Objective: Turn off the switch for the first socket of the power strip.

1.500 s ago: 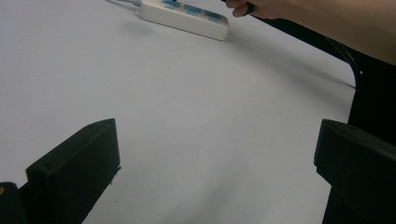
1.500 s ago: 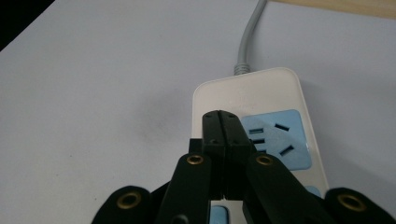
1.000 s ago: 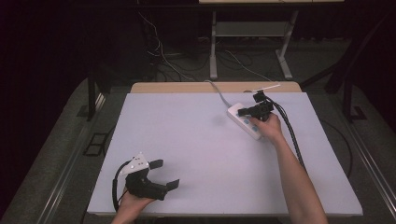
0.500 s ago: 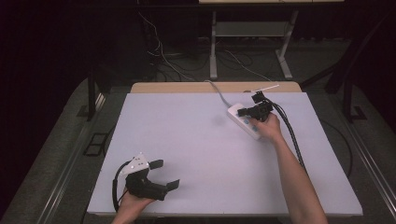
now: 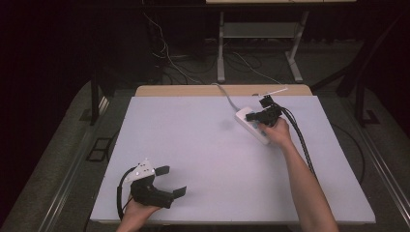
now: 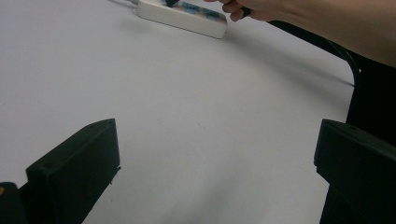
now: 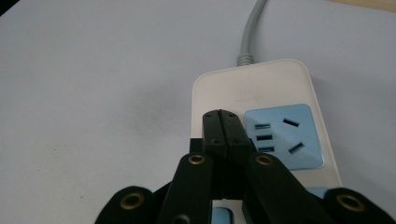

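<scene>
On the table (image 5: 193, 145), a white power strip (image 7: 261, 93) with blue sockets.

White power strip (image 7: 261, 93) with light blue socket panels, grey cord (image 7: 250, 35), pale lavender-grey table (image 5: 193, 145), black grippers (image 5: 159, 186).

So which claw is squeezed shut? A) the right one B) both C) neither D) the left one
A: the right claw has its jaws pressed together over the power strip, while the left claw stands wide apart.
</scene>
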{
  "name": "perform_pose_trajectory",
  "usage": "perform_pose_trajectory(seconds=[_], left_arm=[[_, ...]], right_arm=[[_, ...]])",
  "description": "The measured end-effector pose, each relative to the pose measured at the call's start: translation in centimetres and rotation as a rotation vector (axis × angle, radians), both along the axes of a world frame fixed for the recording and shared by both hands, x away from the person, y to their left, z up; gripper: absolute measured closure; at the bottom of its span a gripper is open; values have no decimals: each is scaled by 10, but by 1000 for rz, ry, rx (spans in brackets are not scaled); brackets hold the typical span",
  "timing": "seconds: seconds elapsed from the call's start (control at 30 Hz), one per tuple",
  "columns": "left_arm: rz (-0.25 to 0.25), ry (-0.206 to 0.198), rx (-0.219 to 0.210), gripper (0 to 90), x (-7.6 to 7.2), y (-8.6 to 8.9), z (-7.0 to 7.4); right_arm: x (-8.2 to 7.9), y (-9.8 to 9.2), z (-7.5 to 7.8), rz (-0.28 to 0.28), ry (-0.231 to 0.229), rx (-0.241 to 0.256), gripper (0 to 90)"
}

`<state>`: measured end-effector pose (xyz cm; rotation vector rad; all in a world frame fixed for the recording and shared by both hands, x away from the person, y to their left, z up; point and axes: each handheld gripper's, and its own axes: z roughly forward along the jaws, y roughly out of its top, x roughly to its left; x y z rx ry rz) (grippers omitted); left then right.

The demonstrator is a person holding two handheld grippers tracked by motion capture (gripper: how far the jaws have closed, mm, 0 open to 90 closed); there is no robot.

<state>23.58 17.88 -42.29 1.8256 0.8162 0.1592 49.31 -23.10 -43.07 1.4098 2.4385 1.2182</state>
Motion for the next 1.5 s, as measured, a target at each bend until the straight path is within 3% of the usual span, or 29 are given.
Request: perform_pose_trajectory(seconds=[0.2,0.43,0.5,0.53,0.7,1.5], left_arm=[[-2,5,2,0,2,0,-1],[-9,14,10,0,4,-2,-3],[-10,16,8,0,4,-2,-3],[-11,19,9,0,4,-2,-3],[-12,24,13,0,5,-1,-4],[-20,20,18,0,4,-2,-4]], right_arm=[[1,-2,-1,1,12,18,900],[1,-1,1,10,-7,6,900],[1,-2,3,3,-13,24,900],[0,-1,5,1,-22,-16,900],[-2,0,8,2,-34,0,900],[-22,-9,46,13,-57,-23,900]])
